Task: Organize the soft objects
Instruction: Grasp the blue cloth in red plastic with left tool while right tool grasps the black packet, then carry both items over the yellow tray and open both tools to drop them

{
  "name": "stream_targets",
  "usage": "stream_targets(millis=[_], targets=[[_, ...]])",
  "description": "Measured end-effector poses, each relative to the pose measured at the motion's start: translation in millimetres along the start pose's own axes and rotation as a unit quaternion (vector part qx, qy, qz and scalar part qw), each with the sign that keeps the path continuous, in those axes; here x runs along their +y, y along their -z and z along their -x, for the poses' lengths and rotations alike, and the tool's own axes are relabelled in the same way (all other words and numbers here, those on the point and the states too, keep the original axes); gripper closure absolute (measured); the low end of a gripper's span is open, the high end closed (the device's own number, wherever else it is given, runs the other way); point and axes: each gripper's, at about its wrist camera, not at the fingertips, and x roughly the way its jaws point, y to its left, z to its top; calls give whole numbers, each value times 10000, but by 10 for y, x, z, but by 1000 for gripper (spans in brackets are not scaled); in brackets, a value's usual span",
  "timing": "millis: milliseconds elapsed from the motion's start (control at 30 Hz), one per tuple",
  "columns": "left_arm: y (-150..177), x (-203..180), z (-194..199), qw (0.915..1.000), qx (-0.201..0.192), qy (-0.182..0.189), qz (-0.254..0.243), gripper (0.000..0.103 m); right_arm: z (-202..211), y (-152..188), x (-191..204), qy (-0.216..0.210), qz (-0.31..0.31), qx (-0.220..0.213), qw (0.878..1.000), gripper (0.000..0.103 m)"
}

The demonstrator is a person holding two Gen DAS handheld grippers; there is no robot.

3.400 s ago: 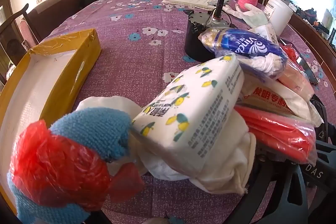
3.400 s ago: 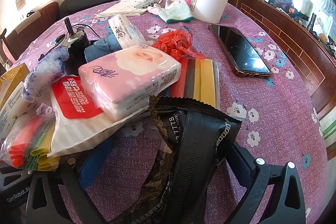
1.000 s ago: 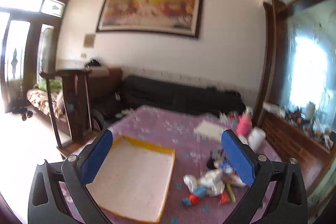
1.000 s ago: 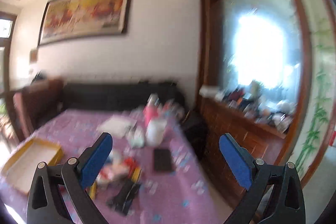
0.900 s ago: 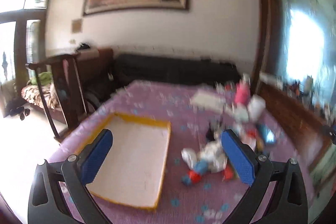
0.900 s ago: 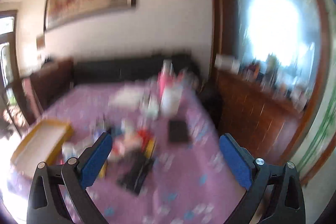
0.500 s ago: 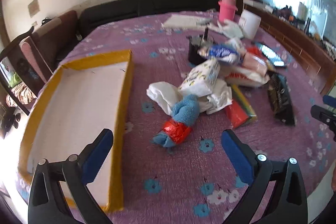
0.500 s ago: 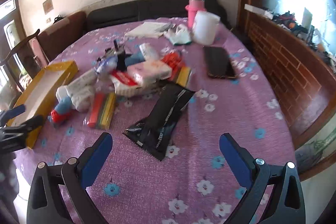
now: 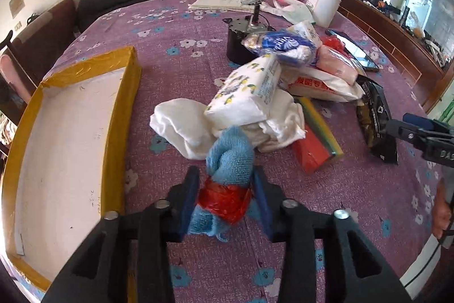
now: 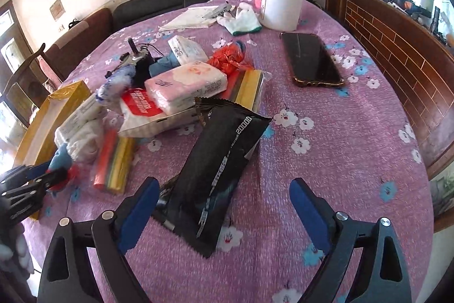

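Your left gripper (image 9: 225, 196) has just dropped and its jaws have been closing around the blue towel bundle (image 9: 228, 178) beside the yellow tray (image 9: 124, 93), while your right gripper (image 10: 224, 203) hangs wide over the black pouch (image 10: 218, 169), so sorting starts now.

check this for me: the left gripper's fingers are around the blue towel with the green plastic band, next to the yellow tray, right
Almost. The band on the blue towel is red plastic, not green; the left wrist view shows it. The rest holds: the left gripper has been closing with the bundle between its fingers, and the yellow tray lies just beside it.
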Motion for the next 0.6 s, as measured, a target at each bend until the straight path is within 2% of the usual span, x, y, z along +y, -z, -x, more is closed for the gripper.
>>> stream_targets(millis=[67, 100, 267, 333, 400, 467, 567, 600], targets=[[-61, 17, -61, 10000, -19, -67, 25, 37, -75, -34, 3, -68, -69, 66, 9999, 8], [-85, 24, -89, 9999, -25, -129, 20, 34, -103, -47, 7, -95, -99, 90, 9999, 8], [-110, -45, -297, 9998, 182, -87, -64, 33, -261, -105, 59, 26, -183, 207, 9996, 8], [-73, -74, -340, 9997, 251, -11, -33, 42, -300, -131, 71, 67, -227, 226, 9995, 9], [-38, -86, -299, 9997, 224, -53, -29, 76, -323, -152, 89, 114, -242, 238, 9994, 20], [-14, -49, -240, 9993, 264, 246, 122, 76, -353, -150, 105, 178, -230, 345, 9990, 52], [34, 48, -71, 9986, 108, 376, 347, 76, -319, -128, 99, 107, -268, 380, 9989, 65], [52, 96, -2, 9978, 56, 488, 456, 76, -296, -112, 93, 57, -309, 389, 9988, 66]])
